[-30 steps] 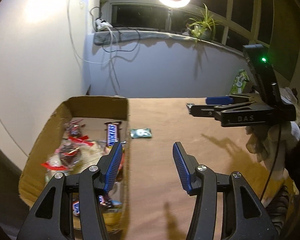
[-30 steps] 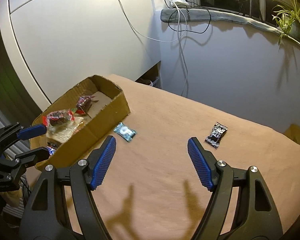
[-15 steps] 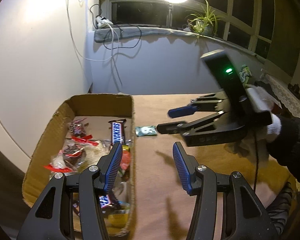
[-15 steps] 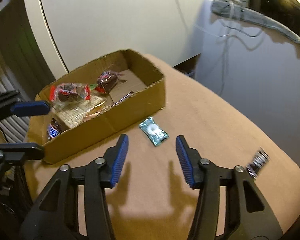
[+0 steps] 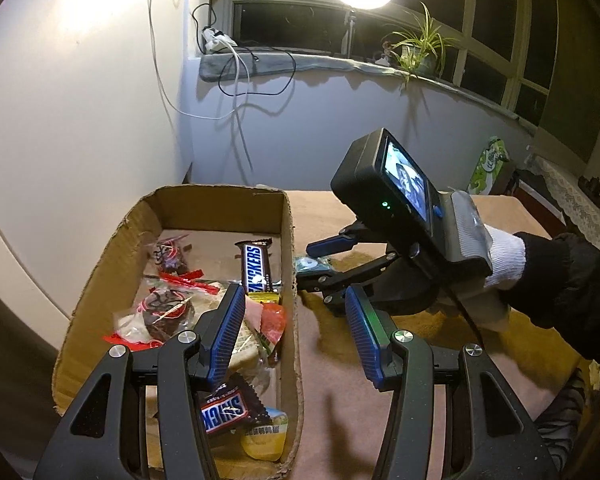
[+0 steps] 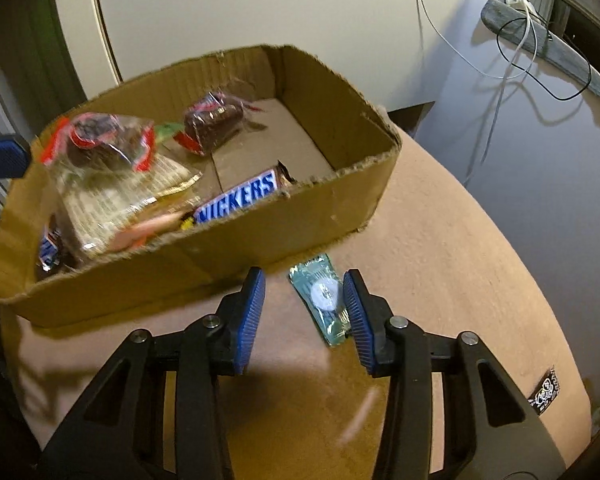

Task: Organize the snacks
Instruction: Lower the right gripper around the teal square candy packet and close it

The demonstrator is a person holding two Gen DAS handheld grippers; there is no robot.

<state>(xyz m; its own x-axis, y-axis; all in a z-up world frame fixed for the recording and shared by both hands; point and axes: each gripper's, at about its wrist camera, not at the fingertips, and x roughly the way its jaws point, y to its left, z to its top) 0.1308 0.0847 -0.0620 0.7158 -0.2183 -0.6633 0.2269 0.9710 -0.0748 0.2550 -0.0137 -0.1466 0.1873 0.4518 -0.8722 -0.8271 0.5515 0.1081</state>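
A cardboard box (image 5: 220, 190) (image 6: 260, 232) on the brown table holds several snacks, among them a Snickers bar (image 5: 256, 268) (image 6: 240, 200). A teal candy packet (image 6: 322, 300) (image 5: 310, 264) lies flat on the table just outside the box's right wall. My right gripper (image 6: 304, 304) (image 5: 305, 265) points down over it with its jaws closing. The packet sits between them, against the right pad and apart from the left pad. My left gripper (image 5: 294, 332) hovers open over the box's right wall, holding nothing.
A black snack packet (image 6: 544, 394) lies near the table's right edge. A gloved hand and dark sleeve (image 5: 500, 256) carry the right gripper. A green package (image 5: 488, 164) stands at the far side. Walls, cables and a windowsill lie behind the table.
My right gripper has swung in and down toward the box, rolled, and narrowed its jaws around the teal candy packet. My left gripper has kept its place and width.
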